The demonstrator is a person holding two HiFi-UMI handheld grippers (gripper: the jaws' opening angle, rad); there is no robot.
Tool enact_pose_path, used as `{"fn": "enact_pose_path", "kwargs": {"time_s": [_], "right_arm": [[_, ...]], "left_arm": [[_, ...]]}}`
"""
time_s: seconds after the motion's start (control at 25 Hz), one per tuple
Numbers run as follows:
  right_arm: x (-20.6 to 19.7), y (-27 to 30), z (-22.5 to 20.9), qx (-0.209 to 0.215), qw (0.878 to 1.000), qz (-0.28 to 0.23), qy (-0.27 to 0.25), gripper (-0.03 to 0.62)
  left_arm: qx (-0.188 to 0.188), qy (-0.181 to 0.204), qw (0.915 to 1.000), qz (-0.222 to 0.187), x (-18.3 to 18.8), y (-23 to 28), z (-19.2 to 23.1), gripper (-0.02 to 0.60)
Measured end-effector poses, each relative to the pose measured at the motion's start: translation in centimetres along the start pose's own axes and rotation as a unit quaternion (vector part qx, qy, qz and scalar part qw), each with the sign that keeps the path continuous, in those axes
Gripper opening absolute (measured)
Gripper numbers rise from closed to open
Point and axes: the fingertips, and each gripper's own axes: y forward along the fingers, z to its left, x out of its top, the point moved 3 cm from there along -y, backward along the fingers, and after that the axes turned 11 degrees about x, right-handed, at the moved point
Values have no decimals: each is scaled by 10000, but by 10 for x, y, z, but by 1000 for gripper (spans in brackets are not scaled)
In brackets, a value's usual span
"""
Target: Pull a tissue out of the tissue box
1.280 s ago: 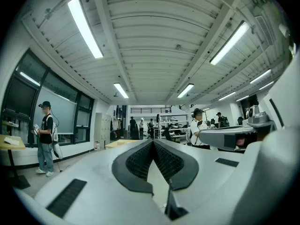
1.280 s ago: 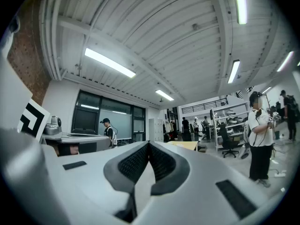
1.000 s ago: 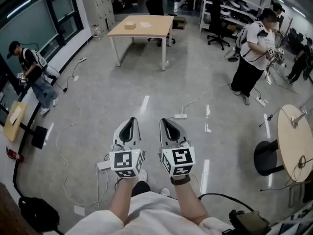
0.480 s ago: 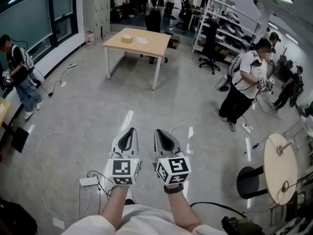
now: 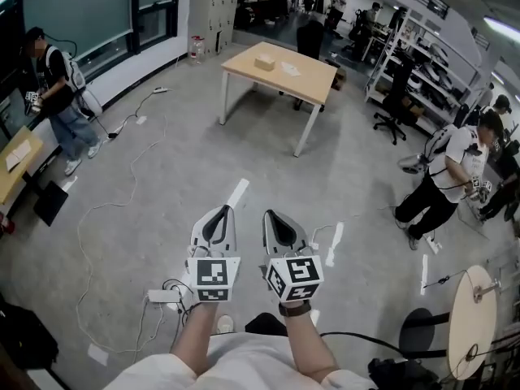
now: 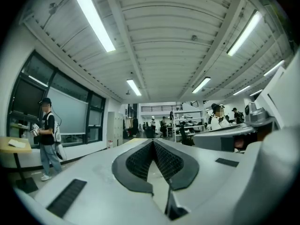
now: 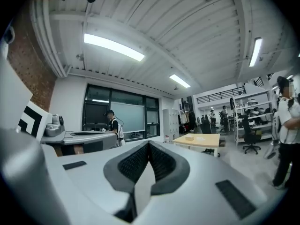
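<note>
left claw (image 5: 221, 210) closed, right claw (image 5: 271, 214) closed, distant tissue box (image 5: 265, 62)

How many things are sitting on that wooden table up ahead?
2: a tissue box toward the far left corner of the table, and a flat white sheet lying just right of it. Anything smaller may be too far away to make out.

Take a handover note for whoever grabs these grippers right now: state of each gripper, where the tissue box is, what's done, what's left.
Left gripper: shut, empty.
Right gripper: shut, empty; the two are held level, side by side.
Tissue box: on the wooden table across the room, far from both grippers.
Done: nothing yet.
Left: walk to the table, then pull a tissue out of the box.
</note>
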Motion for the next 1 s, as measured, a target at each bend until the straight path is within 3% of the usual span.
{"fn": "enact_pose_path", "kwargs": {"time_s": [0.28, 0.44, 0.64, 0.8, 1.0], "right_arm": [[-10, 68, -43, 200, 9997, 87, 131, -2], [-13, 106, -87, 246, 9994, 123, 233, -2], [12, 139, -203, -143, 9993, -248, 230, -2], [20, 130, -298, -582, 9966, -403, 422, -2], [-5, 150, -362, -700, 9939, -269, 813, -2]], "left_arm": [[280, -157, 9988, 363, -27, 69, 25, -1], [-11, -621, 9965, 561, -31, 134, 8, 0], [-123, -94, 9997, 174, -5, 235, -39, 0], [-91, -107, 9997, 195, -5, 293, -81, -1], [-269, 99, 9990, 352, -24, 344, -113, -2]]}}
